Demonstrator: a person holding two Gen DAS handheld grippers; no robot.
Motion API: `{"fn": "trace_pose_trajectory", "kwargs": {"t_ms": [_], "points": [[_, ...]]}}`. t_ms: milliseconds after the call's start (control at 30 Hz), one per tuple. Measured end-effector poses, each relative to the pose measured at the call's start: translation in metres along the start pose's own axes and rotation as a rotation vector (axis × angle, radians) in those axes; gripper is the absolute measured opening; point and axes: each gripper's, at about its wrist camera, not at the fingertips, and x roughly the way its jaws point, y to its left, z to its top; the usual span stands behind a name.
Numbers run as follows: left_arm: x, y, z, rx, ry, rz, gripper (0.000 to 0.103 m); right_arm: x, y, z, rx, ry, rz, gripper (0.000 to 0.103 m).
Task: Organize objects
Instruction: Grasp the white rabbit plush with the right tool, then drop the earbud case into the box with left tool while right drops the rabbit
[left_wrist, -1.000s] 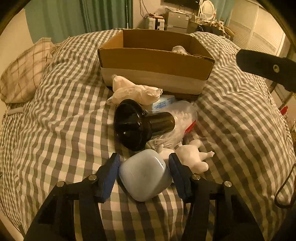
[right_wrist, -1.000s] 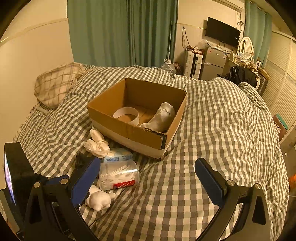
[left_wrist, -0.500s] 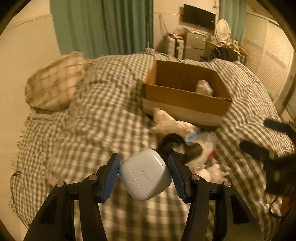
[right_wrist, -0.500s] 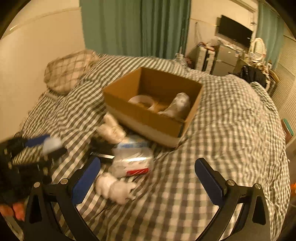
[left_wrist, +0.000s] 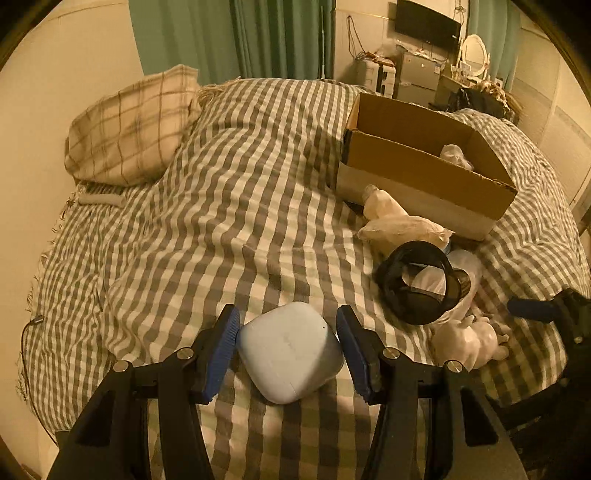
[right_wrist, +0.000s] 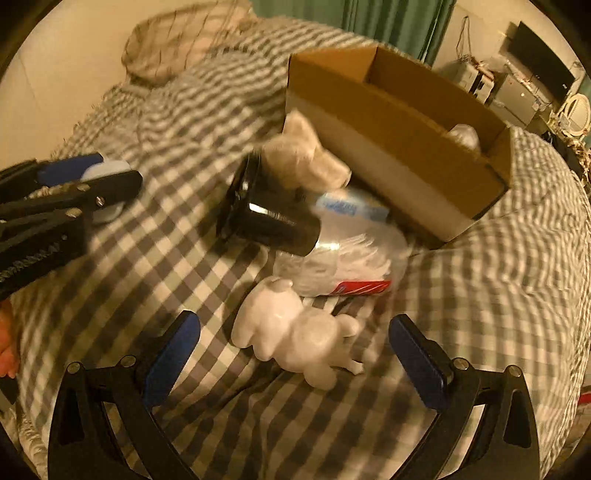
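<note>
My left gripper (left_wrist: 288, 343) is shut on a pale blue rounded earbud case (left_wrist: 290, 356) and holds it above the checked bed cover; it also shows in the right wrist view (right_wrist: 92, 173). My right gripper (right_wrist: 295, 354) is open, its fingers on either side of a white toy figure (right_wrist: 295, 336) lying on the cover. The figure also shows in the left wrist view (left_wrist: 467, 338). A black funnel-shaped part (right_wrist: 266, 214), a clear bag of white sticks (right_wrist: 343, 266) and a crumpled white wrap (right_wrist: 303, 155) lie in front of the cardboard box (right_wrist: 391, 122).
The open box (left_wrist: 424, 173) holds a white wrapped item (left_wrist: 456, 155). A plaid pillow (left_wrist: 133, 125) lies at the far left by the wall. Green curtains, a TV and shelves stand beyond the bed.
My left gripper has carried the earbud case left and back from the pile. My right gripper has dropped down to the white toy figure, which now lies between its fingers.
</note>
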Motion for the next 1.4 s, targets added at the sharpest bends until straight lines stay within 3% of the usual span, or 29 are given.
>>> {"fn": "trace_pose_trajectory", "kwargs": {"t_ms": [100,233,367,700,733,767,800,933,1100,1200,1267,1400], "points": [[-0.001,0.000,0.000,0.003,-0.006,-0.003,0.055,0.013,0.001,0.000,-0.005,0.041,0.004,0.098],[-0.002,-0.001,0.001,0.002,-0.008,-0.003,0.055,0.017,-0.002,0.001,0.010,0.050,0.011,0.082],[-0.008,0.001,0.004,0.002,-0.021,-0.001,0.055,0.009,-0.005,0.003,0.022,0.024,0.015,0.080],[-0.027,0.002,0.018,-0.004,-0.064,-0.019,0.052,-0.047,-0.005,0.011,0.024,-0.151,0.014,0.080],[-0.027,0.001,0.021,-0.003,-0.064,-0.027,0.046,-0.053,-0.008,0.011,0.028,-0.165,0.015,0.080],[-0.028,0.000,0.025,-0.001,-0.068,-0.027,0.025,-0.061,-0.011,0.013,0.031,-0.180,0.014,0.080],[-0.028,-0.002,0.029,0.002,-0.071,-0.026,0.022,-0.067,-0.012,0.015,0.034,-0.196,0.012,0.080],[-0.025,-0.003,0.052,0.001,-0.079,-0.055,0.022,-0.095,-0.033,0.033,0.049,-0.269,-0.016,0.080],[-0.012,-0.005,0.055,-0.001,-0.045,-0.084,0.022,-0.114,-0.053,0.048,0.075,-0.321,-0.045,0.080],[0.002,-0.015,0.047,0.014,0.002,-0.100,0.034,-0.111,-0.066,0.048,0.096,-0.317,-0.042,0.080],[0.014,-0.024,0.042,0.038,0.025,-0.073,0.074,-0.104,-0.070,0.046,0.107,-0.306,-0.032,0.080],[0.039,-0.034,0.035,0.076,0.064,-0.014,0.077,-0.091,-0.072,0.038,0.111,-0.279,-0.011,0.080]]}}
